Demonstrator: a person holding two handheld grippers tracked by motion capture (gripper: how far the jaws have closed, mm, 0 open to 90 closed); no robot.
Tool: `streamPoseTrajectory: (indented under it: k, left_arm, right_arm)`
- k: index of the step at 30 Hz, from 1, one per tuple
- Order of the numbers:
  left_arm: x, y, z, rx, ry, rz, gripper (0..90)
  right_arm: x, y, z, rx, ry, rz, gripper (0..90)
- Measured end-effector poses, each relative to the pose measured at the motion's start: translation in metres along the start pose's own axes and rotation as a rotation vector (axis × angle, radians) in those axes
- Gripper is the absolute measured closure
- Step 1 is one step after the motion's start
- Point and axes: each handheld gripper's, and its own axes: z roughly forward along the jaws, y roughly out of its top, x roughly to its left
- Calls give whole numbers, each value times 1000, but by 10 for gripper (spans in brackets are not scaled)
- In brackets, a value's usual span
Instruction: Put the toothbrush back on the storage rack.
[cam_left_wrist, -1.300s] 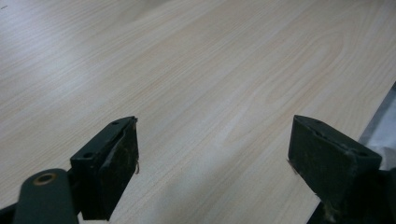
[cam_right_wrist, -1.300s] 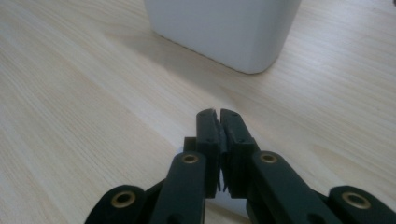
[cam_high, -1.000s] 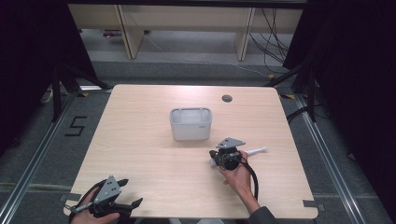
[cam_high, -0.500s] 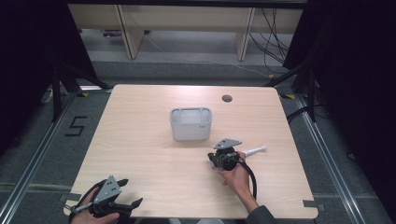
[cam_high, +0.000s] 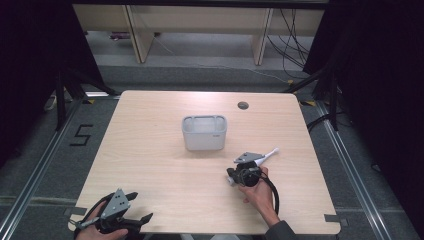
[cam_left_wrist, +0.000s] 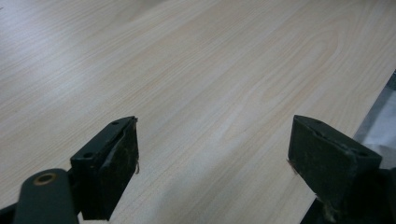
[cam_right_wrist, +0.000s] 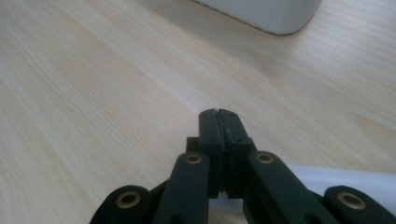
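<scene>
A slim white stick-like object (cam_high: 268, 155) lies on the wooden table (cam_high: 150, 150), to the right of the middle. My right gripper (cam_high: 236, 173) rests low over its near end, held by a hand. In the right gripper view the right gripper (cam_right_wrist: 218, 114) has its jaws pressed together with nothing between the tips, and the white object (cam_right_wrist: 341, 183) runs crosswise beneath the jaw links. My left gripper (cam_high: 141, 208) sits at the front left corner of the table. The left gripper view shows the left gripper (cam_left_wrist: 212, 144) with its jaws wide apart over bare wood.
A white-grey rectangular bin (cam_high: 204, 132) stands at the table's middle, just beyond the right gripper; its corner (cam_right_wrist: 275, 14) shows in the right gripper view. A round cable hole (cam_high: 243, 105) sits near the far edge. The table's front edge lies beside the left gripper.
The right gripper has drifted slightly toward the person's side of the table. The left gripper has stayed where it was.
</scene>
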Motion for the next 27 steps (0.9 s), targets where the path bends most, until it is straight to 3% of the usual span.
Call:
streamPoseTrajectory:
  k: [1,2,3,4,8,9,10,11,12,13,15,16,17,18,21,22,23,24,25,26,27]
  left_arm:
    - [0,0,0,-6,4,-9,160]
    - [1,0,0,1,3,9,160]
    - [1,1,-1,7,10,7,160]
    - [1,0,-1,4,6,7,160]
    - [2,0,-1,20,11,20,160]
    - [1,0,0,-4,0,9,160]
    - [2,0,-2,26,-4,27,160]
    - [0,0,0,7,-5,-5,160]
    - [2,0,-1,24,3,23,160]
    - [2,0,-1,25,10,19,160]
    - [3,0,-1,25,10,35,160]
    - [2,0,-1,24,0,26,160]
    - [-1,-1,1,-1,-1,-10,160]
    - [2,0,-1,27,1,22,161]
    - [3,0,-1,26,11,37,161]
    - [0,-1,1,0,3,-3,161]
    - [-1,-1,1,2,2,-8,161]
    - [2,0,-1,29,1,24,161]
    - [2,0,-1,26,10,20,161]
    - [3,1,-1,27,10,37,161]
    - [2,0,-1,26,-1,30,161]
  right_arm:
    - [0,-1,-2,7,-2,0,890]
    - [2,-1,-3,11,6,19,890]
    - [0,-2,-3,6,1,1,890]
    - [1,-3,-5,12,10,17,890]
    - [1,-5,-10,9,7,4,890]
    - [1,-6,-10,5,8,2,890]
    - [2,-7,-11,12,8,13,890]
    - [1,-8,-11,9,11,-16,890]
    - [4,-9,-12,0,10,10,890]
    - [3,-9,-14,22,15,-9,890]
    - [6,-12,-16,18,11,8,890]
    - [3,-13,-18,18,11,-37,888]
    - [5,-13,-20,28,16,-3,888]
    - [6,-15,-21,28,15,-7,888]
    - [7,-18,-24,31,15,-19,887]
    - [7,-19,-25,41,22,-19,886]
    - [6,-21,-26,35,17,-25,886]
    - [6,-21,-28,43,18,-13,885]
    - [5,-23,-27,17,11,-21,884]
    - [3,-24,-30,32,14,-25,883]
    - [3,-25,-31,33,8,-13,883]
